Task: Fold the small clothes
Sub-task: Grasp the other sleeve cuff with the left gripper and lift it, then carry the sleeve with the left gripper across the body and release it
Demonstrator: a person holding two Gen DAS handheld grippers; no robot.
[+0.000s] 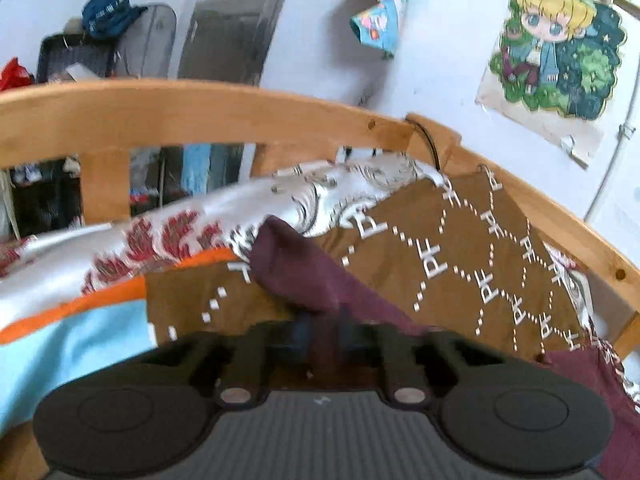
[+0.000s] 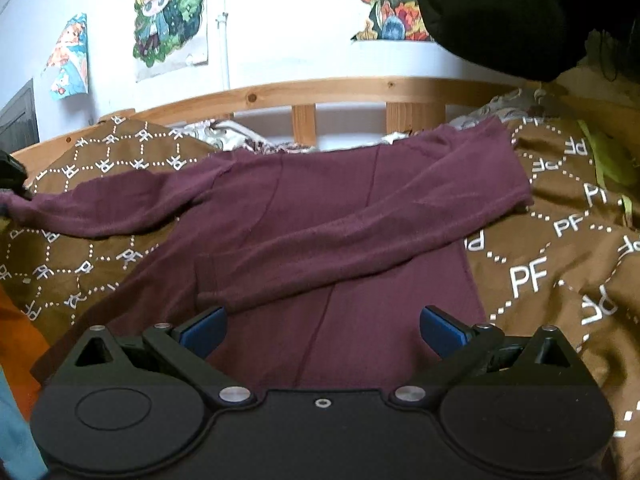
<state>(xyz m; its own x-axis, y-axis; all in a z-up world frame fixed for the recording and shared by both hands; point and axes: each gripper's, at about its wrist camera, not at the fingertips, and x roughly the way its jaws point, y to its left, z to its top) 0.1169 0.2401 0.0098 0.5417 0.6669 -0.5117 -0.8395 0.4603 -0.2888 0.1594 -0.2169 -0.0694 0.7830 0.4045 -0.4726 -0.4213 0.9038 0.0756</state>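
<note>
1. Left wrist view, lower left of the frame: a light blue cloth with an orange band lies beside the brown blanket, which is printed with white dotted diamonds and the letters PF.
2. Lower centre of the same view: my left gripper has its fingers pressed together, pinching a fold of the maroon garment; the cloth rises in a ridge just beyond the fingertips and trails to the lower right corner.
3. Upper half: the wooden bed rail curves across the frame; a cartoon poster hangs on the wall at the upper right.
4. Right wrist view, left edge: one sleeve of the maroon garment stretches to the frame's left edge, where a dark object touches it; I cannot tell what it is.
5. Centre: the garment lies spread on the brown blanket, its other sleeve folded diagonally across the body.
6. Lower centre: my right gripper has its blue-padded fingers spread wide over the hem, with nothing pinched.
7. Upper right: a black cloth hangs into the frame.
</note>
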